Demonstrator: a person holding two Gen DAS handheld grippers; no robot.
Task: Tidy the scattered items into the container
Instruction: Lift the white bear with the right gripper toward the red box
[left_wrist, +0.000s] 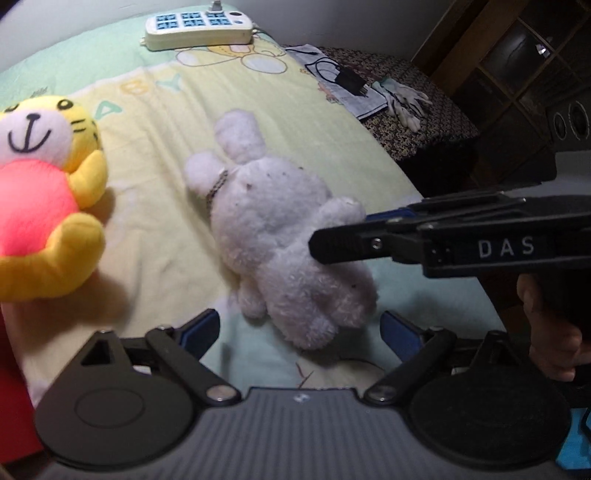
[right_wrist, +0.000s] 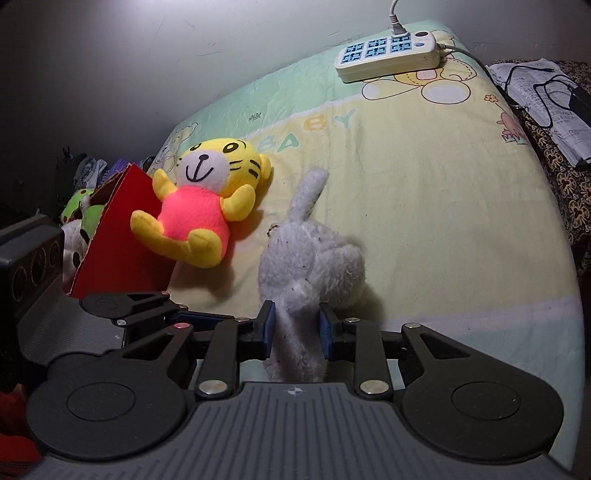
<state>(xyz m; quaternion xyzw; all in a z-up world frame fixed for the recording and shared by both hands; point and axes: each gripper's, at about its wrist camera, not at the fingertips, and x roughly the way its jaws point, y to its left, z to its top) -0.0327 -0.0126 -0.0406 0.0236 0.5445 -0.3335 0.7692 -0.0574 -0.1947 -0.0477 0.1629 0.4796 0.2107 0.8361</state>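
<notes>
A white plush rabbit (left_wrist: 280, 236) lies on the pale yellow and green bed cover (left_wrist: 155, 192). My right gripper (right_wrist: 297, 326) is shut on the rabbit (right_wrist: 306, 258), its blue pads pressing the plush body from both sides; it also shows in the left wrist view (left_wrist: 343, 240), reaching in from the right. My left gripper (left_wrist: 299, 332) is open and empty, just short of the rabbit's lower end. A yellow plush tiger with a pink belly (right_wrist: 207, 206) leans against the red box (right_wrist: 122, 240), which holds other plush toys (right_wrist: 79, 214).
A white power strip (right_wrist: 388, 55) with a plugged cable lies at the far end of the bed. Papers, a black charger (left_wrist: 351, 79) and white gloves (left_wrist: 404, 101) lie on a patterned cloth at the right. Dark shelving (left_wrist: 517, 74) stands beyond.
</notes>
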